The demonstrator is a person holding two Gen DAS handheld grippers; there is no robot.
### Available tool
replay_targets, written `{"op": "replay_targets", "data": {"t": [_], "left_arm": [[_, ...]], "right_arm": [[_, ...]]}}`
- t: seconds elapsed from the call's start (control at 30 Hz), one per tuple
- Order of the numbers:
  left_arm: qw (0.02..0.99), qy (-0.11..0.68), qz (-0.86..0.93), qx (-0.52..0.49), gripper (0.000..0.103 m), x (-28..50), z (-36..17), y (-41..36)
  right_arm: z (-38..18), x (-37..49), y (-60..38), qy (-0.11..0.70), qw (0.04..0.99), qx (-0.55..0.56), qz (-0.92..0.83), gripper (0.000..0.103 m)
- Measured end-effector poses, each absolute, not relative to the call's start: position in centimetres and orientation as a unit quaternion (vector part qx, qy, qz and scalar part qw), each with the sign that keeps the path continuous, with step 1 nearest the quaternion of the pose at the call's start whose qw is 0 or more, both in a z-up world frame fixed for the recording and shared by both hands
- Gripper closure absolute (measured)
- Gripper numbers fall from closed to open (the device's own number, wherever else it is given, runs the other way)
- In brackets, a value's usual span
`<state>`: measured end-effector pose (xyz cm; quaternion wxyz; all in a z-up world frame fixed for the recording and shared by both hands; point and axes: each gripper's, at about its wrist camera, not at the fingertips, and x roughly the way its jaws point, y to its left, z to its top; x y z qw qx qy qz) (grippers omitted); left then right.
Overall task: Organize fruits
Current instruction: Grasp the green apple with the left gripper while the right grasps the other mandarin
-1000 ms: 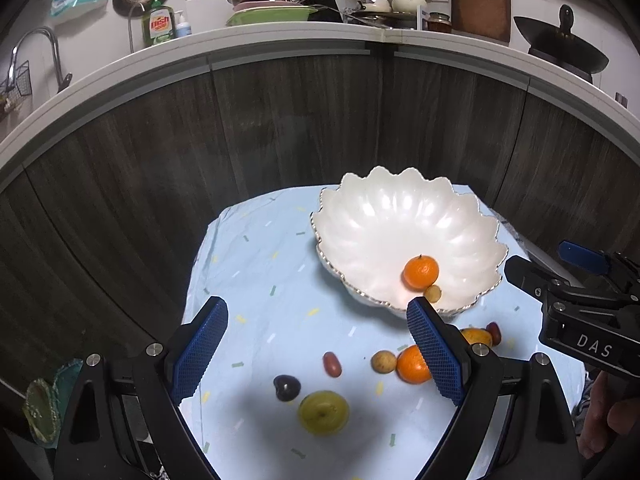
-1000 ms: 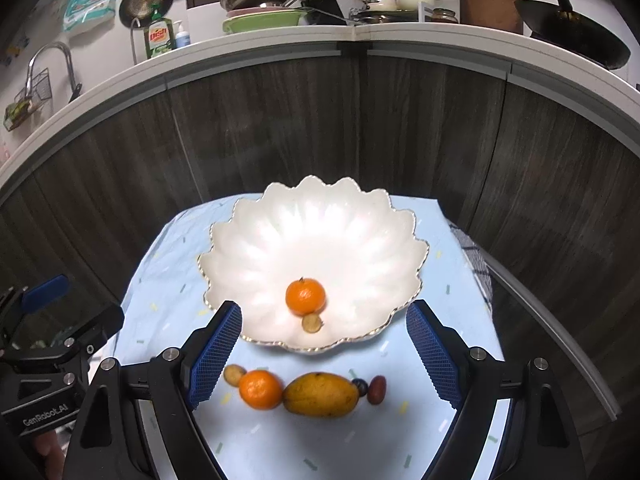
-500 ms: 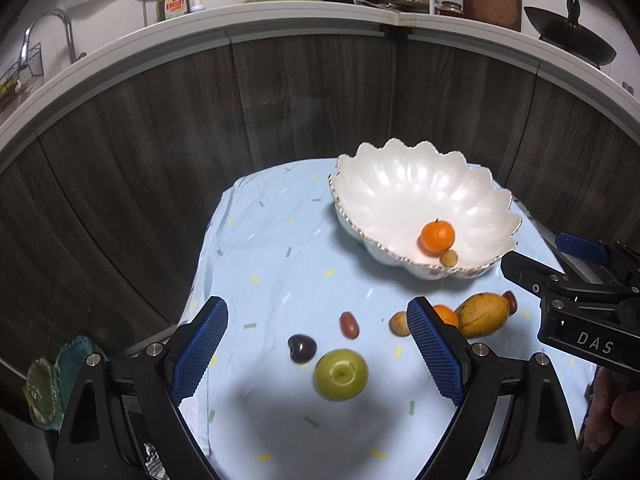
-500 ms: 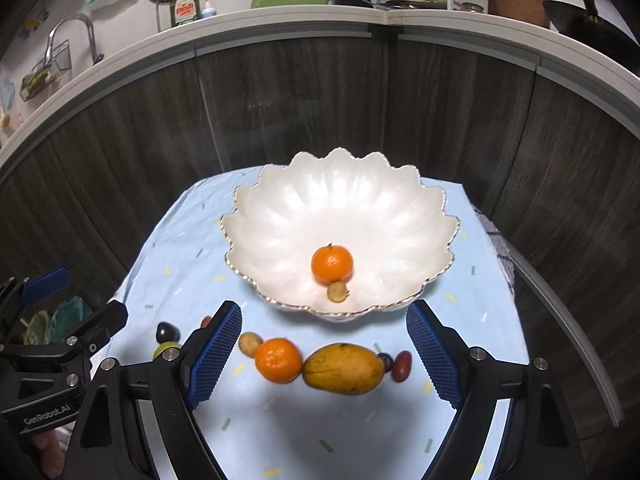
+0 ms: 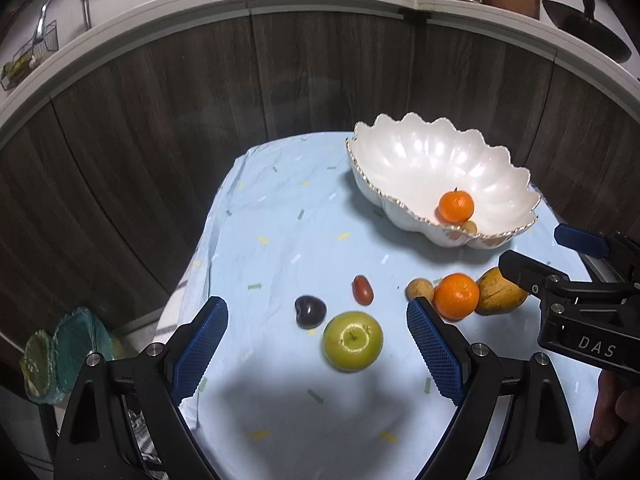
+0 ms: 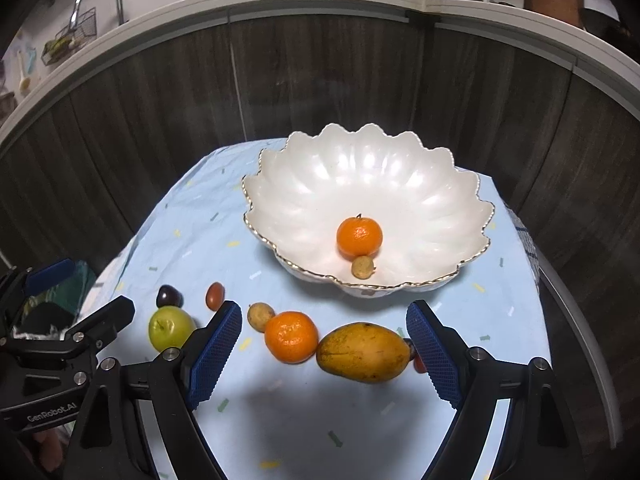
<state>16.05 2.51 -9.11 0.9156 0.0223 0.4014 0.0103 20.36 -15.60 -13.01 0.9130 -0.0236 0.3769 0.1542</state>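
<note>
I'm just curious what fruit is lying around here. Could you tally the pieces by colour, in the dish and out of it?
Orange round tangerines: 2
Small tan round fruits: 2
Yellow-orange oval mango: 1
Green round apple: 1
Dark purple plum: 1
Reddish-brown oval fruits: 2
Total: 9

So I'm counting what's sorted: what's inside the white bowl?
The white bowl holds one tangerine and a small yellow-brown fruit touching it. Nothing else shows; its inside is fully visible.

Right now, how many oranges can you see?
2. One orange in the bowl sits beside a small tan fruit. The other orange on the cloth touches the mango. None seems hidden.
</note>
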Motion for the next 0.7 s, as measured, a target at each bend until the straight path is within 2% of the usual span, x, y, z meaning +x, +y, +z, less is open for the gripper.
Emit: {"op": "replay_targets", "data": {"t": [0.7], "left_arm": [[0.907,0.419,0.029,0.018,0.012,16.2,-13.5,1.6]], "right_arm": [[-16.6,21.8,-13.2,0.387,0.888,-0.099,0.227,0.02]]}}
